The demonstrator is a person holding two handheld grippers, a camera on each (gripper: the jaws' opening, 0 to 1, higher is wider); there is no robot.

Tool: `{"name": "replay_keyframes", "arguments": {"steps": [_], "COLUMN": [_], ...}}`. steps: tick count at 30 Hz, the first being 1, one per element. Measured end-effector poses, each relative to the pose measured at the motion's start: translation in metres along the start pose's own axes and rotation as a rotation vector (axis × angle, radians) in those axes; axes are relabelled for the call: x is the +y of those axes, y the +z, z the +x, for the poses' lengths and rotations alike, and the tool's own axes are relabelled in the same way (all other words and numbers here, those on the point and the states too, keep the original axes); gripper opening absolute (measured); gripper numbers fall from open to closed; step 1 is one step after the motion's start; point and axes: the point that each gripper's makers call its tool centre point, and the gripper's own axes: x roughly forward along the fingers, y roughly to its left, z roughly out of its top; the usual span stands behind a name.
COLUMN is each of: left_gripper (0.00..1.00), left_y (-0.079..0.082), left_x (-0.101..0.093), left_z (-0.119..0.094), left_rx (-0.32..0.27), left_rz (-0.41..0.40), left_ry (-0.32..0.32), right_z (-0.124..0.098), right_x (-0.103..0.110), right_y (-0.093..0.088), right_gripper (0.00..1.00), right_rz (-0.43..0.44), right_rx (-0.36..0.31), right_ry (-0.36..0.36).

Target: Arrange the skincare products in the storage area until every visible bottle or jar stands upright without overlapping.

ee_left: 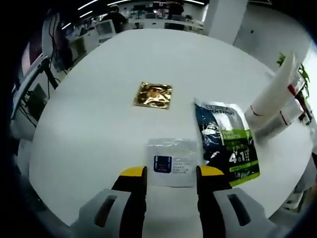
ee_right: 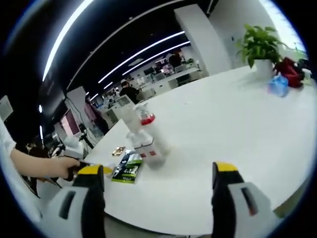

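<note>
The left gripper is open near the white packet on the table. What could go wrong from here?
1. The white packet lies flat, so the left gripper may slide over it rather than grasp it.
2. The green sachet lies very close beside it and may be pushed.
3. The bottles stand bunched together; a nudge from the right gripper might topple them.

- Round white table [ee_left: 99, 124], surface bare toward 9 o'clock.
- Potted green plant [ee_right: 258, 47] on table at 2 o'clock; red [ee_right: 289, 67] and blue [ee_right: 278, 85] items just beside it.
- Office desks [ee_left: 148, 22] at 12 o'clock.
</note>
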Motion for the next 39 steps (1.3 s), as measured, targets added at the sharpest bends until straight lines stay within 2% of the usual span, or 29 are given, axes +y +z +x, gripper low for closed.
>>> {"name": "replay_keyframes", "arguments": {"steps": [21,30,33,39], "left_gripper": [0.38,0.43,0.47,0.51], "left_y": [0.0024,0.003,0.0028,0.0028], "left_x": [0.0005,0.0015,0.0036,0.0036], "left_z": [0.0017,0.0023,0.0017,-0.0036], "left_rx": [-0.011,-0.01,-0.008,-0.008], "left_rz": [-0.004,0.008,0.004,0.013], "left_ry": [0.007,0.007,0.009,-0.016], "right_z": [-0.0021,-0.0036,-0.0045,-0.0054], "right_x": [-0.0004,-0.001,-0.0006,0.0007], "right_y": [0.0012,0.0024,0.0033,0.0045], "right_gripper": [0.91,0.91,0.91,0.91], "right_rz": [0.001,-0.001,-0.002,-0.008], "right_rx": [-0.005,-0.009,-0.012,-0.013], "right_ry": [-0.006,-0.006,-0.006,-0.003]}}
